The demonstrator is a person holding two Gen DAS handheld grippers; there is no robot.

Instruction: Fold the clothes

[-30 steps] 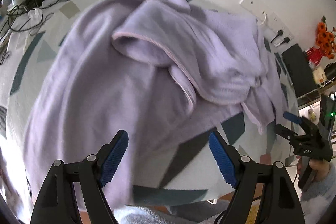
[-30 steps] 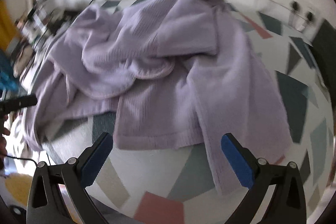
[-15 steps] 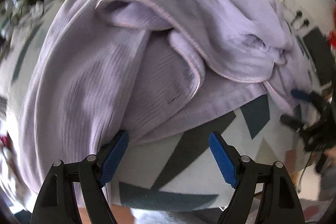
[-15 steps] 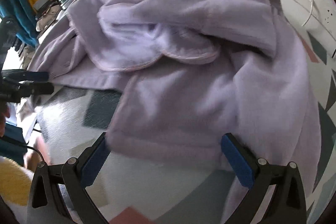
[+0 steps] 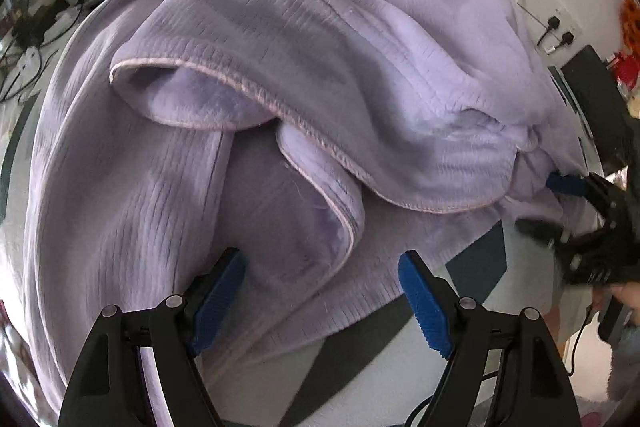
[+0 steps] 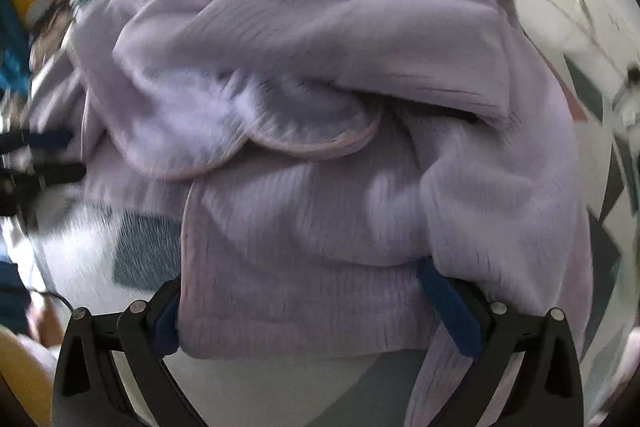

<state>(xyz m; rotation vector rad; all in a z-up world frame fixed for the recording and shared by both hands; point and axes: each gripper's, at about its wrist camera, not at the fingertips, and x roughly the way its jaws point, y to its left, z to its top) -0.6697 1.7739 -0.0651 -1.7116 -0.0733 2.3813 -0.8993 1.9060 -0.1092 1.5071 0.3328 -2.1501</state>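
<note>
Spread in a rumpled heap across the patterned surface [image 5: 472, 267]: a lilac ribbed garment [image 5: 320, 67], bunched at the middle, a pink-edged opening gaping upward, one flap turned back over another. No flat layers, no squared edges anywhere in either view, so by the look of it far from folded; smoothing out and every tidy fold apparently left to do. Fits either a piece being opened out for folding or a fold gone loose; cannot tell which.

Left gripper [image 5: 322, 301] low over the near hem, jaws wide apart, cloth lying between the blue pads but not pinched. Right gripper [image 6: 316, 301] likewise spread wide, hem edge draped between and partly over its pads; no clamping visible. In the left view, right gripper [image 5: 560, 207] at the far side with its upper pad pushed into a bunched fold.

Against a second ago: much closer on both sides, garment now filling each view where more bare surface showed then; left pads then short of the hem, now astride it; right gripper then held clear beside the surface, now in among the cloth.
</note>
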